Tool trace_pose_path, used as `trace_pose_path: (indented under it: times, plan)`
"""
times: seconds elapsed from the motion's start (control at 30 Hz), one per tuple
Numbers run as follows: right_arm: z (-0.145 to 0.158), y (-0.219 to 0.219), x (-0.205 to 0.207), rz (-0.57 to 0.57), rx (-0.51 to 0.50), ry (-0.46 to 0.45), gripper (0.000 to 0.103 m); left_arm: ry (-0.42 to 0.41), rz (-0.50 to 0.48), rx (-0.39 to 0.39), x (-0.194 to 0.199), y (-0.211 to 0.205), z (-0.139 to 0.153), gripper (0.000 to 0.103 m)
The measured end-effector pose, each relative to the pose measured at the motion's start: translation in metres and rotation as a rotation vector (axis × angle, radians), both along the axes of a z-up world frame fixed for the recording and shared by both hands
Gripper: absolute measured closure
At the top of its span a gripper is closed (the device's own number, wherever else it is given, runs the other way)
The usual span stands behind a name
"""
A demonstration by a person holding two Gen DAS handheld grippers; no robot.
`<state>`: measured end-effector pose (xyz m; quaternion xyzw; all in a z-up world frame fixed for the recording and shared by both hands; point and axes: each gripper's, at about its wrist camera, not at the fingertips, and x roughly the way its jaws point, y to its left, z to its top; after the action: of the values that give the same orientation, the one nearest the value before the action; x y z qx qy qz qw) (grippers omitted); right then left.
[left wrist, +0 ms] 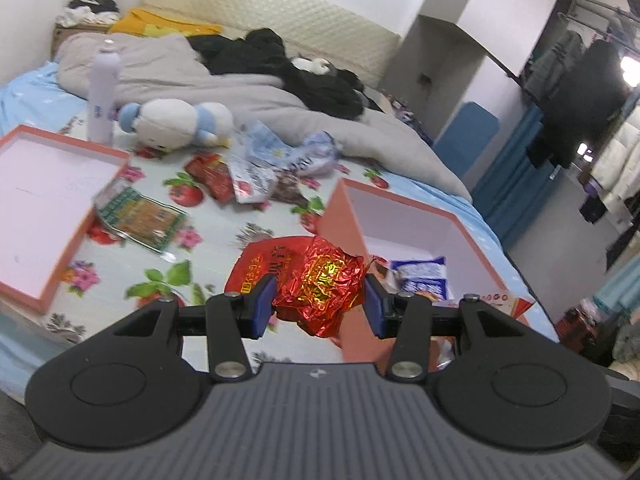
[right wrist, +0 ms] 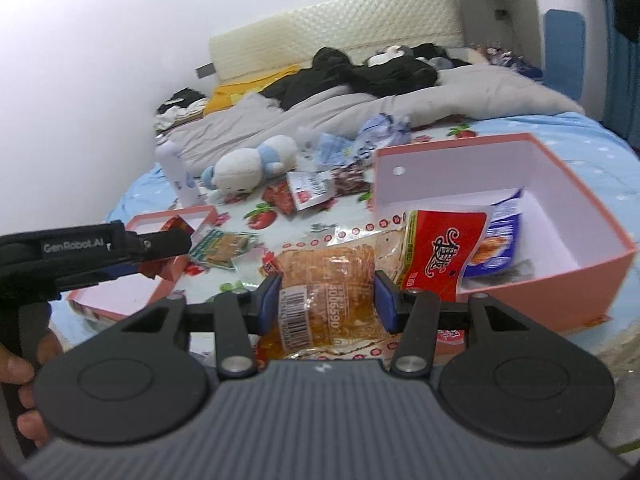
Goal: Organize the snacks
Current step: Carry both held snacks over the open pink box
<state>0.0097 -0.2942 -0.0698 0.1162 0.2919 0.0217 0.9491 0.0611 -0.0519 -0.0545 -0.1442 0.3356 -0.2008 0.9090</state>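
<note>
One bed [left wrist: 224,236] is carrying two pink boxes: a deep box [right wrist: 532,280] with at least two packets lying inside, and a shallow lid [left wrist: 48,200]. About six loose packets are lying scattered beside one plush toy [left wrist: 176,122] and one white bottle [left wrist: 102,92]. The left gripper [left wrist: 320,304] is clamping a crumpled red foil packet [left wrist: 320,284] over the deep box's corner. The right gripper [right wrist: 326,300] is squeezing a clear orange packet [right wrist: 328,292], its lower edge hiding behind the gripper body.
</note>
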Motion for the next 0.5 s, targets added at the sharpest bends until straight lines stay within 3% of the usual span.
trace_pose_path:
  times: [0.23,0.5]
  plan:
    - [0.004,-0.034,-0.021,-0.100,0.013,0.010,0.052,0.027,-0.096,-0.020,0.004,-0.038,0.001,0.051]
    - [0.007,-0.059,-0.015,-0.140,-0.028,0.001,0.052,0.046,-0.213,-0.019,0.022,-0.094,0.004,0.051]
